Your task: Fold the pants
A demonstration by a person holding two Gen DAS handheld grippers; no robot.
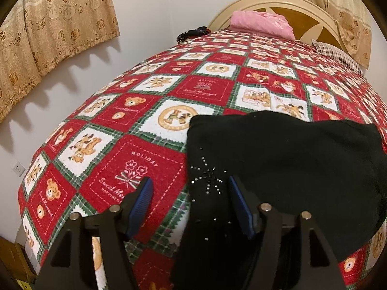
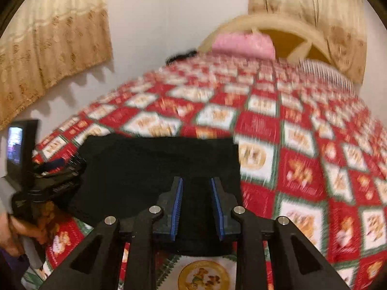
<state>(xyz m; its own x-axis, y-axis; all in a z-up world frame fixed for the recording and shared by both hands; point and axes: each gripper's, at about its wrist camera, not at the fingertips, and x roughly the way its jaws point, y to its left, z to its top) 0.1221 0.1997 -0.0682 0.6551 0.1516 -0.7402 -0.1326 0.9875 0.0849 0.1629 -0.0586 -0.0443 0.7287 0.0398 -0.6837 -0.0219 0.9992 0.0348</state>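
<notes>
Bed (image 1: 135, 149): we see a wide quilted cover in red, white and green checks with bear and "Holiday" patches; a rounded cream headboard (image 1: 273, 2) stands at the far end.
Curtains (image 1: 55, 17): tan, flower-patterned, scalloped hem, hanging on the wall left of the bed.
Pants (image 1: 285, 166): black, soft knit, folded into a broad flat block on the near part of the cover; a starburst of small studs (image 1: 208, 177) sits near its left edge.
Pink cloth (image 1: 261, 23): folded, lying by the headboard.
Left gripper (image 1: 191, 191): tilted down over the pants' left edge, jaws spread apart, blue ribbed pads (image 1: 141, 205) pressing nothing; one pad above the cover, the other above the black fabric.
Left hand (image 2: 21, 229): in the right wrist view we note it wrapped round the gripper's handle, beside a small lit screen (image 2: 15, 145).
Right gripper (image 2: 197, 193): angled down over the pants' near edge, jaws narrow; the view is blurred, so we cannot tell if fabric is pinched.
</notes>
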